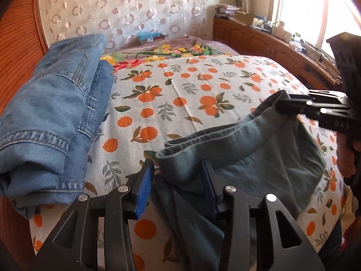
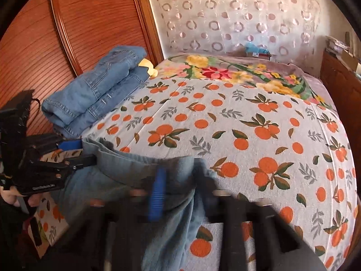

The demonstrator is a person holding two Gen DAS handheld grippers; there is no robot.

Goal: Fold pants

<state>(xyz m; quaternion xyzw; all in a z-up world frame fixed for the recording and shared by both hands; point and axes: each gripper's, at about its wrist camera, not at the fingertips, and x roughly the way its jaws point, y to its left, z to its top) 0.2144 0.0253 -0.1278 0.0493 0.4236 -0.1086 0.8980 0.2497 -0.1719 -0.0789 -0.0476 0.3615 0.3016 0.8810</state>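
Observation:
Grey-blue pants (image 1: 255,155) hang by their waistband over the near edge of the bed; they also show in the right wrist view (image 2: 135,169). My left gripper (image 1: 178,178) has its blue-padded fingers (image 1: 144,187) around one end of the waistband; a wide gap shows between the pads with cloth bunched in it. It shows at the left of the right wrist view (image 2: 88,155). My right gripper (image 2: 180,192), blurred, holds the other end of the waistband. In the left wrist view it (image 1: 282,102) is shut on the waistband corner.
The bed (image 2: 248,117) has an orange-print cover and a floral blanket (image 2: 237,72) at the far end. Folded blue jeans (image 1: 54,117) lie at the left by the wooden headboard (image 2: 90,22). A wooden cabinet (image 1: 259,43) with clutter runs under the window.

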